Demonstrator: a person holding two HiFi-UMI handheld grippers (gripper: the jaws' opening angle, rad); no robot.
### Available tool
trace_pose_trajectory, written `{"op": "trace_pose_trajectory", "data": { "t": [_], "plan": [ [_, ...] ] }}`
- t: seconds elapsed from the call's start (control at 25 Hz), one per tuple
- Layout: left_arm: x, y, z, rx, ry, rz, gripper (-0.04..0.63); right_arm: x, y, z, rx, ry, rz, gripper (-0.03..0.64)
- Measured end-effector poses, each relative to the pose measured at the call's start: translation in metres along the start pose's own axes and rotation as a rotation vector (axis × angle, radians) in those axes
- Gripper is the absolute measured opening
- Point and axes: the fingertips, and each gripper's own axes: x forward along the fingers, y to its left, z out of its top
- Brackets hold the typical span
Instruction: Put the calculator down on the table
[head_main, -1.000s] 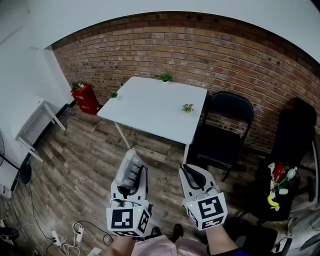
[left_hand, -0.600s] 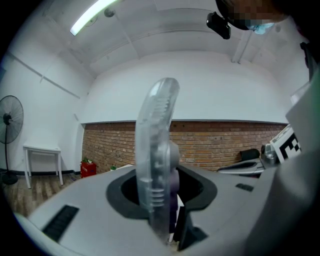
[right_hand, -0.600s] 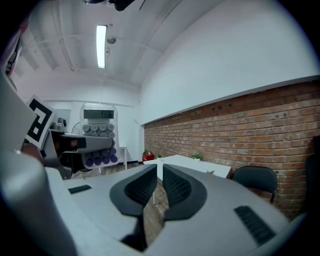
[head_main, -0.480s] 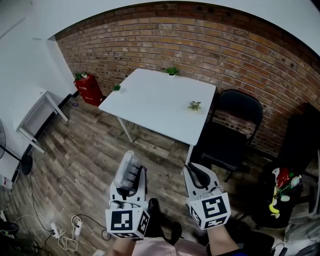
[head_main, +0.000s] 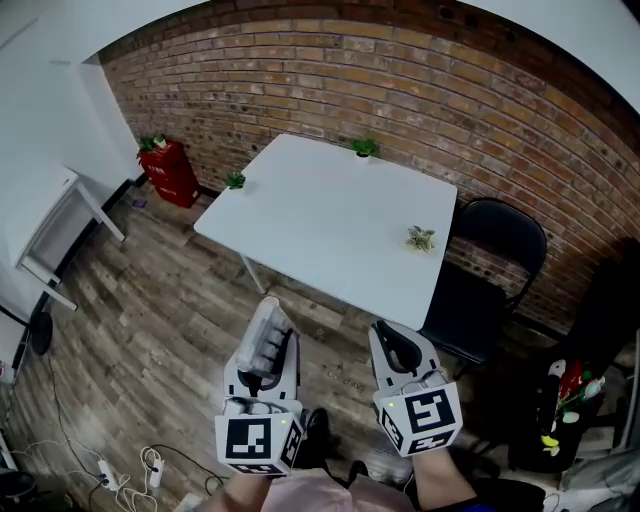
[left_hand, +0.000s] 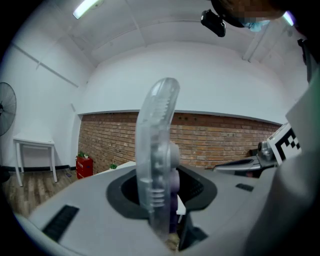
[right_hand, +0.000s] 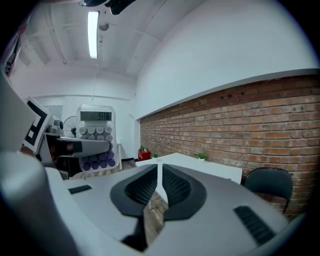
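Clearly, the calculator (head_main: 266, 332) is not on the table. It stands clamped between the jaws of the left gripper (head_main: 268, 366), held out over the wooden floor (head_main: 140, 300) just short of the near edge of the white table (head_main: 330, 225). In the left gripper view it shows edge-on and upright, a clear plastic body with the pads pressing on both faces. In the right gripper view its display and rows of round keys face that camera. The right gripper (head_main: 393, 347) is held beside the left, its jaws brought together with nothing between them, and only a thin slit shows the table beyond. Small potted plants sit on the tabletop: a plant (head_main: 365, 148) at the far edge by the brick wall (head_main: 420, 90), another plant (head_main: 236, 180) at the left corner, and a third plant (head_main: 421, 238) near the right edge. A black folding chair (head_main: 495, 270) stands at the table's right side, and a red container (head_main: 166, 178) sits on the floor by the wall to the left.
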Motion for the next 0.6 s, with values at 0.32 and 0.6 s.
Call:
{"op": "trace_pose_trajectory", "data": {
  "t": [0.32, 0.6],
  "plan": [
    [0.076, 0.053, 0.023, 0.018, -0.017, -0.049, 0.143, 0.080, -0.015, 0.037, -0.014, -0.024, -0.059, 0.026],
    [0.126, 0.070, 0.023, 0.009, 0.008, -0.090, 0.143, 0.116, -0.034, 0.047, -0.009, -0.014, -0.108, 0.021]
  ]
}}
